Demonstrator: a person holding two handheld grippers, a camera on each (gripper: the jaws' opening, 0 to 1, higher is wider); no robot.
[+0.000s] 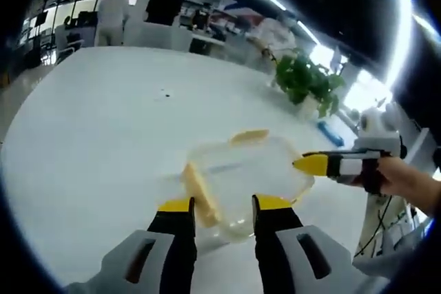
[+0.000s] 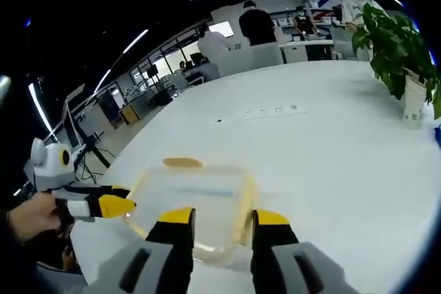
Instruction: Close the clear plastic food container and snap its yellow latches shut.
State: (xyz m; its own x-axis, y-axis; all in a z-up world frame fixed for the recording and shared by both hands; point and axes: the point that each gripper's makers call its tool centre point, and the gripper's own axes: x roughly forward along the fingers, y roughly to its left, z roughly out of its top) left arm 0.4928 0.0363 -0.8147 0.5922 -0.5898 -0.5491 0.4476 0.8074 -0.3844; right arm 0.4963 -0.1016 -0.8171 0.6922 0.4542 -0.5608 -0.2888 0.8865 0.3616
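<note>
Left gripper view, left to right. Our left claw (image 1: 222, 206) rises from the bottom centre, jaws parted, nothing between them. It hangs just at the near edge of the clear food container (image 1: 244, 177), which sits on the white counter (image 1: 103, 142) in the lower middle of the frame. The lid appears to lie on the box. One yellow latch (image 1: 200, 194) runs along the container's left side, just beside our left jaw; another latch (image 1: 249, 135) shows at the far edge. We judge the claw is lined up here to press the near latch down. At centre right the right claw (image 1: 310, 164) comes in level, its yellow tip touching or just beside the container's right rim, held by a hand (image 1: 406, 180); probably steadying the box. A potted plant (image 1: 309, 84) stands upper right, well apart.

Right gripper view, left to right. The left claw (image 2: 117, 206) enters at lower left, its tip near the container's (image 2: 189, 201) corner. The right claw (image 2: 222, 217) stands at bottom centre, jaws apart and empty, straddling the near rim. We cannot tell whether any latch is snapped.
</note>
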